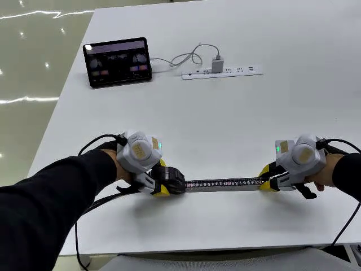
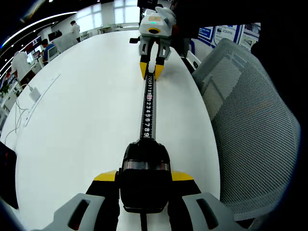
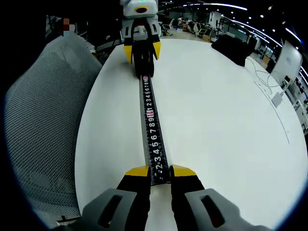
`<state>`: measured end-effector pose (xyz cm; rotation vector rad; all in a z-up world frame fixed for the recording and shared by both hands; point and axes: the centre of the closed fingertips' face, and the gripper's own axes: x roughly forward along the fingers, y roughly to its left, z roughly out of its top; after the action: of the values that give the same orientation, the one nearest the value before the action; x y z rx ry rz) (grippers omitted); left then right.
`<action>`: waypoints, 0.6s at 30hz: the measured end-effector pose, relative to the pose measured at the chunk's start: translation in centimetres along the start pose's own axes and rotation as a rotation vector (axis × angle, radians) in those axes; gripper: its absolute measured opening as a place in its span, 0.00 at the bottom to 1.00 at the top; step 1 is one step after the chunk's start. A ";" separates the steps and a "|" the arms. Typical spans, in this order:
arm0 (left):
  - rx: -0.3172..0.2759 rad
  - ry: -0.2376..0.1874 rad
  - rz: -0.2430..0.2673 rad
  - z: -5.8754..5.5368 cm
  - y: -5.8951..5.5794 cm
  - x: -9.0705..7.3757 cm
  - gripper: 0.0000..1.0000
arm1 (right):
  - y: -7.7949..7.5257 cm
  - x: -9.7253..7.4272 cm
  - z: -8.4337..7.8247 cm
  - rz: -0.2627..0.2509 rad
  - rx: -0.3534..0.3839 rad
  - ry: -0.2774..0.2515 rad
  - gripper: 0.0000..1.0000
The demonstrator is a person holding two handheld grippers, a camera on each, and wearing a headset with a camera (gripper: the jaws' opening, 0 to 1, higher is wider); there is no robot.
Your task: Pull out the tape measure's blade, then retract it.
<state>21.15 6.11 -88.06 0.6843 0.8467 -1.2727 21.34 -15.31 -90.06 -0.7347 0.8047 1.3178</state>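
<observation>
A black tape measure case (image 1: 171, 180) lies on the white table (image 1: 225, 113) near its front edge, and my left gripper (image 1: 161, 182) is shut on it. In the left gripper view the case (image 2: 144, 175) sits between the yellow-tipped jaws. The black blade with white numbers (image 1: 223, 183) runs out flat to the right, just above the table. My right gripper (image 1: 265, 182) is shut on the blade's tip. The right gripper view shows the blade (image 3: 151, 130) running from its jaws (image 3: 159, 174) to the far case (image 3: 143, 60).
A tablet (image 1: 117, 61) stands at the back left, wired to a white power strip (image 1: 223, 71) at the back middle. A grey mesh chair (image 2: 245, 120) stands close by the table's front edge. Black cables trail from both grippers.
</observation>
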 end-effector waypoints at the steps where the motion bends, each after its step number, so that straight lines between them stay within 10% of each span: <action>1: 0.000 0.000 0.000 0.0 0.0 0.0 0.35 | 0.0 -0.1 0.0 0.000 -0.001 0.002 0.11; 18: 0.005 0.002 -0.002 0.0 0.0 0.0 0.34 | -0.3 -1.0 -1.3 -0.010 0.013 0.014 0.11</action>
<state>21.10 6.09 -88.06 0.6892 0.8465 -1.2759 21.47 -16.96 -89.91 -0.7374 0.8187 1.2991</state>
